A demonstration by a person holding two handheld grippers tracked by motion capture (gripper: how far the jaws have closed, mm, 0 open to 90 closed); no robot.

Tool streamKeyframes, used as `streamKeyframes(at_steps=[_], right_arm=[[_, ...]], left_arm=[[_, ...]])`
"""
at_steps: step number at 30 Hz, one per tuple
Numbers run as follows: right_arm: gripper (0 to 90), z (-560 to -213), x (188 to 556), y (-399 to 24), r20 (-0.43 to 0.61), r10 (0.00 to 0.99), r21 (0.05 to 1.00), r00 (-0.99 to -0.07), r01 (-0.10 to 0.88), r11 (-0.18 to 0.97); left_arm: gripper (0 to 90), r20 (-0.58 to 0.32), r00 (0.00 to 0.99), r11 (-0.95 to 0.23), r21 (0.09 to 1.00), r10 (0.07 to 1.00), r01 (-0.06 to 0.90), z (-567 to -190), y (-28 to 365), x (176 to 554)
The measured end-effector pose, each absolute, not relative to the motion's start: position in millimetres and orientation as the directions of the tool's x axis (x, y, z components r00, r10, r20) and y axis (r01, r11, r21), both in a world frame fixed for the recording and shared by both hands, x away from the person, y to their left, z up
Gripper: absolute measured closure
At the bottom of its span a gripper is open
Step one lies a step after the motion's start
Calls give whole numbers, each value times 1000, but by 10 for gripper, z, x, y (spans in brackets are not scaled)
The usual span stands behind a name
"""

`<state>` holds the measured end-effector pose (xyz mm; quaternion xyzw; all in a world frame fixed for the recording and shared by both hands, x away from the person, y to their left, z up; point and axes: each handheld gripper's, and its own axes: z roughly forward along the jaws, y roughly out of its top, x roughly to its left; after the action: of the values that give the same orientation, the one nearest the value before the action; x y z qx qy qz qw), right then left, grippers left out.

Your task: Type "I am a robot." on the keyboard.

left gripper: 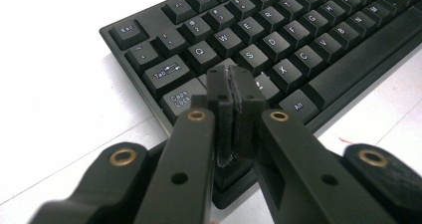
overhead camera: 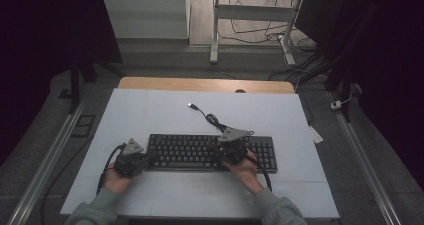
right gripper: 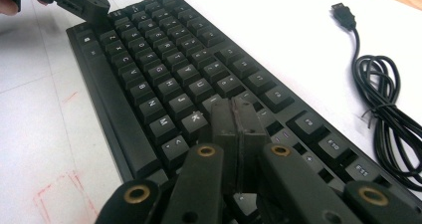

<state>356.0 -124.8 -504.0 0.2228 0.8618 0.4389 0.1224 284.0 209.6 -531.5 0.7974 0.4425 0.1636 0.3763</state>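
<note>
While the black keyboard [overhead camera: 212,152] lies across the middle of the white mat [overhead camera: 150,115], low in the high view, both grippers rest over its keys with jaws pressed together and nothing between them. The left gripper [left gripper: 231,82] sits over the keyboard's left end, tips above the key beside Caps Lock. The right gripper [right gripper: 238,115] sits right of centre. A coiled black cable [right gripper: 385,109] lies at the right of the right gripper view, its plug [right gripper: 343,12] in the upper right.

Black keyboard [overhead camera: 210,152] flat on white tbl, cable coiled.
</note>
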Motion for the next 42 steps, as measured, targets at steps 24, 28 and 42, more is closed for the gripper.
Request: streamKeyframes(at_steps=[24, 28, 42], right_arm=[[893, -5066, 3626, -1026, -7, 474, 802, -881, 278, 528], [893, -5078, 3657, -974, -16, 478, 792, -878, 281, 542], [893, -5154, 3737, -820, -44, 476, 758, -878, 281, 588]], left_arm=[[870, -75, 558, -331, 737, 826, 589, -5341, 2097, 2860], [872, -75, 559, -333, 735, 826, 590, -5344, 2096, 2862], [878, -73, 560, -339, 728, 825, 595, -5357, 2094, 2865]])
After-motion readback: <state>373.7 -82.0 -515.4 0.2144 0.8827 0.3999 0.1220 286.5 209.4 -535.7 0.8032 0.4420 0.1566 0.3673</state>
